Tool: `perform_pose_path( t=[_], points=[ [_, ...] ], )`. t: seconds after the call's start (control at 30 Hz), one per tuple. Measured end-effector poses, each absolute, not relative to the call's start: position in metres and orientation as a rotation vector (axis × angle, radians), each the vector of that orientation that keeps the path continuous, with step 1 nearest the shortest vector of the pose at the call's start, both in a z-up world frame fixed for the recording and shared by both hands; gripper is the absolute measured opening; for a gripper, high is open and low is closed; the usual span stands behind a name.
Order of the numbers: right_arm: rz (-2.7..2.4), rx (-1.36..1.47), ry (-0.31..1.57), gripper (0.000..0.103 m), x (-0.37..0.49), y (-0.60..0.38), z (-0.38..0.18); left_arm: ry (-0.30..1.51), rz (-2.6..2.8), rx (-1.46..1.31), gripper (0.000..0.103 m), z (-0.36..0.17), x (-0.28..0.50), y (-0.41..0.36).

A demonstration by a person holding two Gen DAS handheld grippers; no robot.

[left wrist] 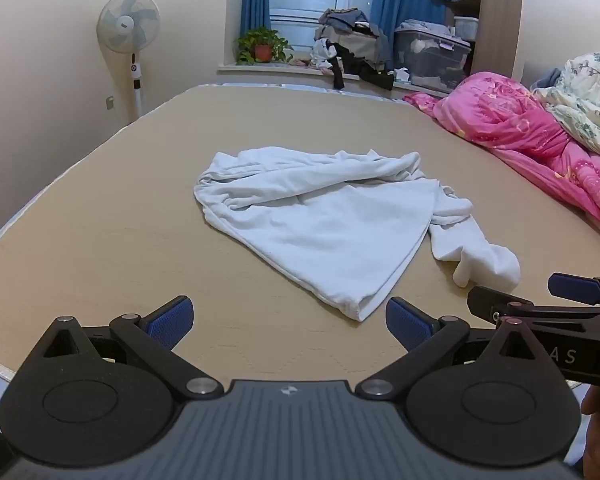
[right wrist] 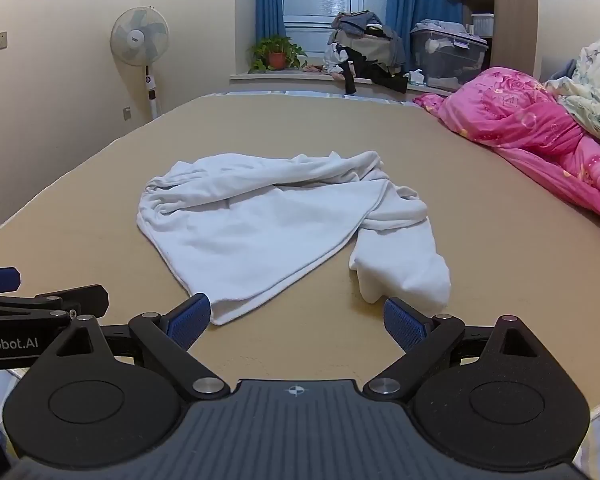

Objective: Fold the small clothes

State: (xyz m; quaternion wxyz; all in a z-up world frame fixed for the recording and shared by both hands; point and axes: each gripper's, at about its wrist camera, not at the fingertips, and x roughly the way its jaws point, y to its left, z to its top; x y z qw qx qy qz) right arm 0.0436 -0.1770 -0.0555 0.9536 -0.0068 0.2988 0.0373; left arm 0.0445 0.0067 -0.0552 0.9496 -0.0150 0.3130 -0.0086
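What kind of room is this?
Most likely a home bedroom: a bare tan mattress, a rumpled pink floral quilt along its side, and a white standing fan by the wall.

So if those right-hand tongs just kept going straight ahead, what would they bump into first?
Probably the crumpled white garment lying on the tan bed surface. The right tongs are open and angled down toward its near edge, nothing between them. Depth is hard to judge.
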Motion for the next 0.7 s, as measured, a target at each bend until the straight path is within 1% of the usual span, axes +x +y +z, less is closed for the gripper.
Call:
perform_pose_path(
  t=[0.7],
  points=[
    [0.076,-0.012,0.612,0.094,0.0444,-0.1787,-0.0563,0.645,-0.015,-0.029,0.102,-0.0575,0.0445,0.0041]
  ],
)
